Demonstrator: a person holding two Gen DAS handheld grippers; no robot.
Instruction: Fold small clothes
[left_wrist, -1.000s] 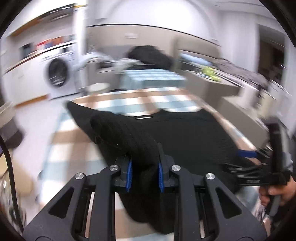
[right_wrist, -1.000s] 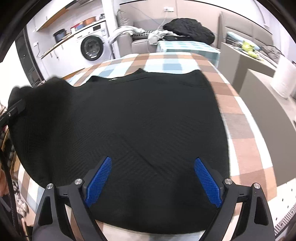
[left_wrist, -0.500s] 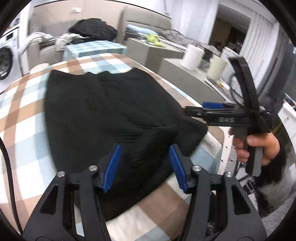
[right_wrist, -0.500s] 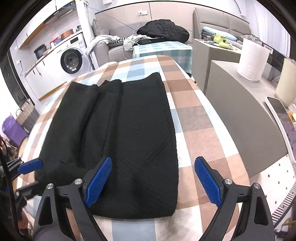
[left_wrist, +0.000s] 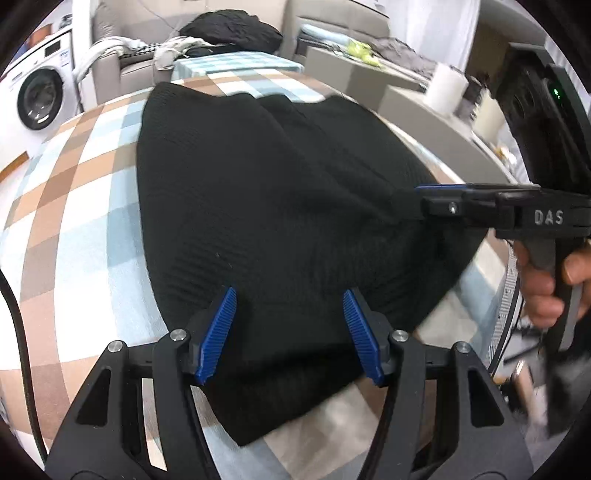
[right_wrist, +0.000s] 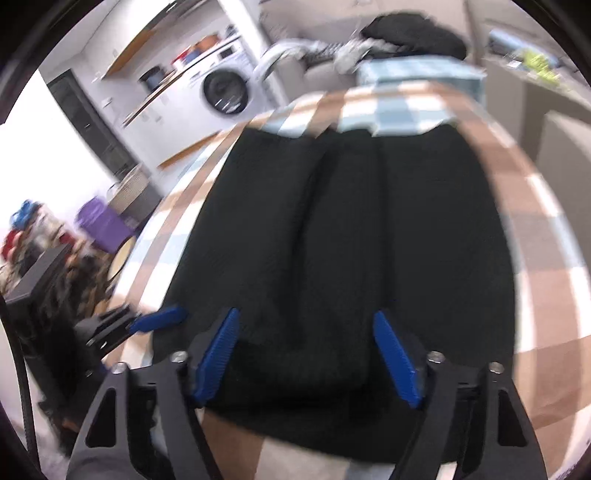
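Both grippers stand with jaws wide apart and hold nothing. Between and just beyond the jaws of the left gripper (left_wrist: 288, 332) and the right gripper (right_wrist: 306, 354) lies one black garment (left_wrist: 258, 206) on the checked tablecloth (left_wrist: 70, 229). Its sides seem folded inward already; I judge a crosswise fold remains. Far beyond: one washing machine (right_wrist: 225, 92).

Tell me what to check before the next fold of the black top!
1. Left gripper open: ok, nothing between its pads.
2. Right gripper open: ok.
3. Black top on the checked tablecloth: ok.
4. Side already folded in: ok, a long crease shows.
5. Near hem lying flat: not ok, it looks bunched.
6. Both grippers at the near hem: ok.
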